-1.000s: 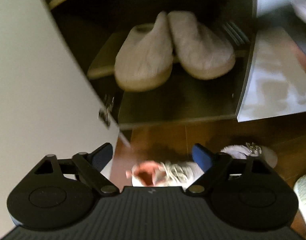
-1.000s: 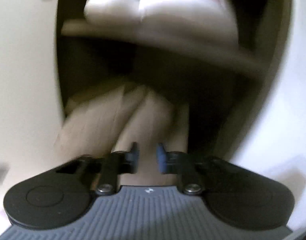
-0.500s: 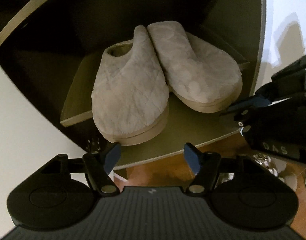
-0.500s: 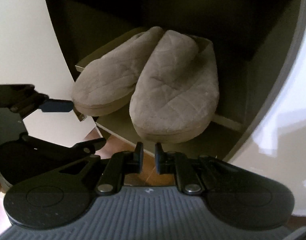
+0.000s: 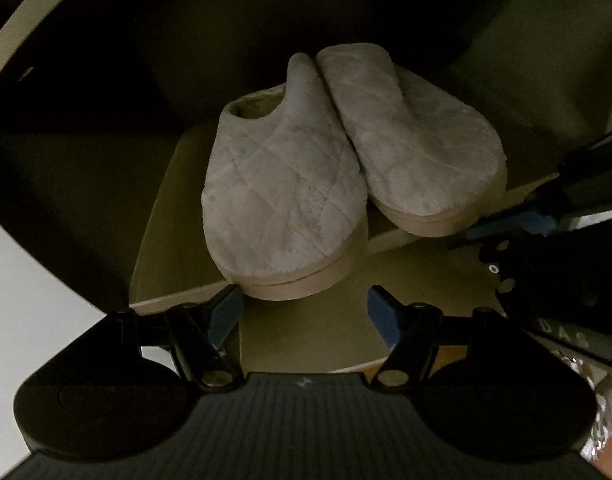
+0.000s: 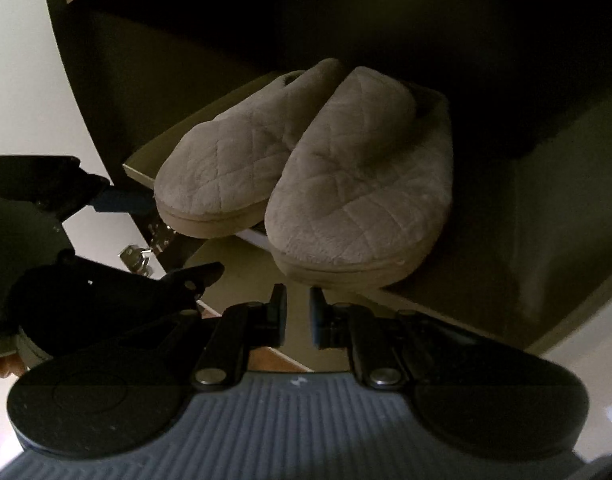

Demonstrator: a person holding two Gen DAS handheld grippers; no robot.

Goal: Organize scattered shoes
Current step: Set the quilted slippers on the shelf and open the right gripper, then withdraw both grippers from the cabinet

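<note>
Two grey quilted slippers sit side by side on a shelf board point(image 5: 174, 184) inside a dark cabinet, toes toward the cams & hanging a bit over the board's front edge, inner sides touching. Left slipper point(image 5: 282, 200) is nearest the left gripper point(image 5: 304, 314); its toe is just above & between that gripper's blue pads point(image 5: 226, 312), not touching as far as I can tell. Left gripper released, jaws wide apart, nothing betw. them. Right slipper point(image 5: 418, 148) lies just beside, toe pointing toward the right gripper point(image 5: 554, 216), which enters the left-wrist view from the right edge w/ a blue pad showing. In the right-wrist view the same pair: left slipper point(image 6: 230, 168), right slipper point(image 6: 358, 196), w/ the right gripper point(image 6: 298, 312) below the right slipper's toe, jaws nearly closed w/ only a narrow gap, nothing pinched. Left gripper point(image 6: 146, 236) shows at the left of that view, spread open, near the left slipper's toe. A lower shelf point(image 5: 318, 328) is under the board. White cabinet door point(image 6: 22, 80) stands open at left, metal hinge point(image 6: 138, 258) on its edge. Writing: faint letters "DAS" on the right gripper's body in the left-wrist view, partly cut off; a small white mark on each gripper's ribbed base, too small to read. Wood floor point(image 6: 274, 358) peeks through below the shelves.
</note>
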